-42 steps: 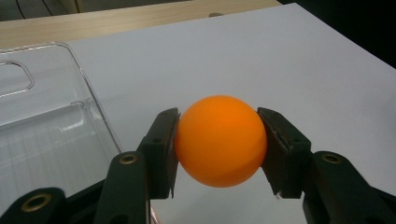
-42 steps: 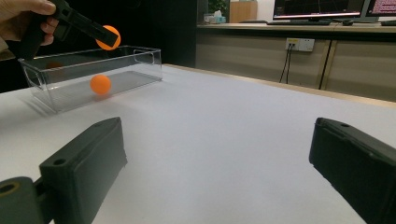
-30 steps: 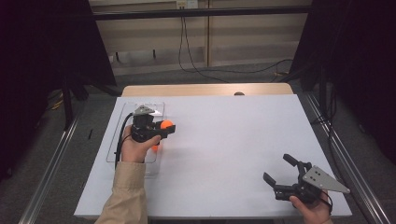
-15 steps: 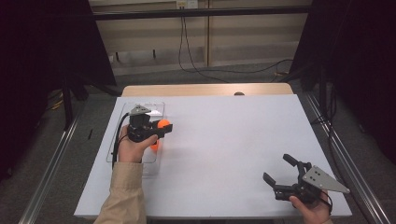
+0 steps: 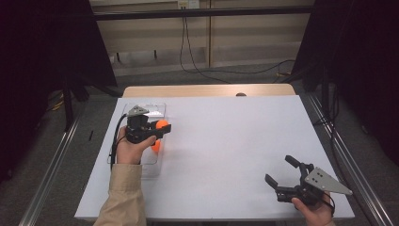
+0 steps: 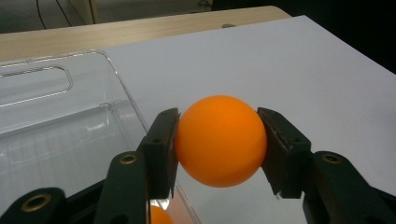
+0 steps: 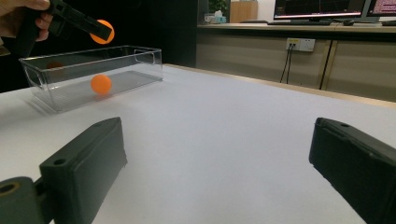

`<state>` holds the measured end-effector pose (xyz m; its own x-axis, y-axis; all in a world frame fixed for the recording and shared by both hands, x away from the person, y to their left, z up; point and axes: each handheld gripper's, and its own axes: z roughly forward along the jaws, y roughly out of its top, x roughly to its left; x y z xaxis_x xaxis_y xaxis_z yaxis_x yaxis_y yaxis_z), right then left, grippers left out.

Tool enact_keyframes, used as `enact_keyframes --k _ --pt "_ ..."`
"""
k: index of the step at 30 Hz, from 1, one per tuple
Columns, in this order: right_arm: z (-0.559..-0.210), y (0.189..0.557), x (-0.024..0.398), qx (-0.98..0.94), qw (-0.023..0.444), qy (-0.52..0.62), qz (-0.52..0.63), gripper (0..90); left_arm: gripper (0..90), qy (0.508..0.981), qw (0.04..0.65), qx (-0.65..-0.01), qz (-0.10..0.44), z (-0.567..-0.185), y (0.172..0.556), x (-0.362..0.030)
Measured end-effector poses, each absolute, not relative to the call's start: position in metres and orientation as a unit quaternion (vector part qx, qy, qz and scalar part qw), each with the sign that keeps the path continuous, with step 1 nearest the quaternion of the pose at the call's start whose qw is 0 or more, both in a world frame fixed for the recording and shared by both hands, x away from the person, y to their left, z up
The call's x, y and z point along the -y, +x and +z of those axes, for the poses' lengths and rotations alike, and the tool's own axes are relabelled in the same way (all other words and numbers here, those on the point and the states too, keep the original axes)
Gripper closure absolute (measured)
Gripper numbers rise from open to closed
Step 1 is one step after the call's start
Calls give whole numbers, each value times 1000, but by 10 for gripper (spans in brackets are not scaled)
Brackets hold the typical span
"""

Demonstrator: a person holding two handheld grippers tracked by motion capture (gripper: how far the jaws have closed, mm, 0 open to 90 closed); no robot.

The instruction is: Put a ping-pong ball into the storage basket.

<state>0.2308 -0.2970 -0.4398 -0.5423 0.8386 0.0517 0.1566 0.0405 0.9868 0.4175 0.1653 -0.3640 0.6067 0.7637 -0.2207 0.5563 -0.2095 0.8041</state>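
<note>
While our left tool (image 6: 219,144) clamps an orange ball (image 6: 219,140) above the clear bin (image 5: 155,110), a second ball (image 7: 101,84) lies inside; our right tool (image 5: 287,172), at four o'clock, gapes.

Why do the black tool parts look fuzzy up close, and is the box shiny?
Right gripper view: the right tool sits too near the lens, so it blurs. Left gripper view: the orange ball is sharp, and the clear box shows pale glare streaks.

Left gripper (image 5: 162,129) held above a clear plastic bin (image 5: 153,109) at the white table's (image 5: 226,146) left side, clamped on an orange ball (image 5: 162,125). Second orange ball (image 5: 155,145) just beneath. Right gripper (image 5: 281,170) near the front right corner, jaws spread, well apart from the bin.
</note>
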Motion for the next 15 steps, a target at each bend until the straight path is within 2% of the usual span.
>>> enact_keyframes --k 15 --pt "-440 231 297 -658 294 378 581 30 511 767 461 -431 119 -363 416 -174"
